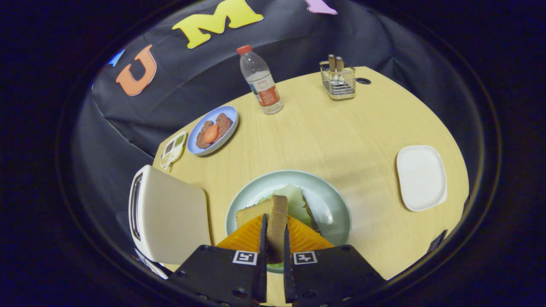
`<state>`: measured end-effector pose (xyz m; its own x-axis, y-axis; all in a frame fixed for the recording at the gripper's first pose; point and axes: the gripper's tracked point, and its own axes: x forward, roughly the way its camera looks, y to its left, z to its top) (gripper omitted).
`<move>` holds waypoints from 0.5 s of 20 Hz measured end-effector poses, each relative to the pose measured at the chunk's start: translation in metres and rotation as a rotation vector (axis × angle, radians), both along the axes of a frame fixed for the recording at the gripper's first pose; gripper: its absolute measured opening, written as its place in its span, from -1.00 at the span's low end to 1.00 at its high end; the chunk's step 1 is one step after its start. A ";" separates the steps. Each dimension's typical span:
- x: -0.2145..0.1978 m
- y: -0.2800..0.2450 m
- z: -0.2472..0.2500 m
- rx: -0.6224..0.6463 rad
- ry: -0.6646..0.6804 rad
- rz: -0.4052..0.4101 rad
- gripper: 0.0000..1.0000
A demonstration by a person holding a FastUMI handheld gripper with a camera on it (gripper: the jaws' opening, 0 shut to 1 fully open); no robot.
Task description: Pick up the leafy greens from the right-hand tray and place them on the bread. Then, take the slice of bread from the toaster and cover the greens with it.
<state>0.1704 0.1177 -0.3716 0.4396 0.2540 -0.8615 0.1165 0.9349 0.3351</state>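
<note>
The gripper (273, 238) pinches a thick, spongy slice of bread (273, 217) on edge between its 2 fingers, above the round pale-green plate (328, 200), where crinkled leafy greens (296, 200) lie just beyond the slice. Beside the plate stands the smooth cream toaster (170, 213). Farther off on the wooden table (332, 136): a square white tray (421, 177), a blue dish (213, 130), a clear plastic bottle (260, 81), a wire caddy (338, 81).
</note>
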 end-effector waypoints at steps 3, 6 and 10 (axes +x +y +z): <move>0.004 -0.007 -0.007 -0.016 -0.003 0.030 -0.51; 0.008 -0.014 -0.017 -0.033 -0.004 0.075 -0.32; 0.015 -0.019 -0.026 -0.048 -0.013 0.145 -0.12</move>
<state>0.1852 0.0984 -0.3973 0.4122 0.2744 -0.8688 -0.0246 0.9566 0.2905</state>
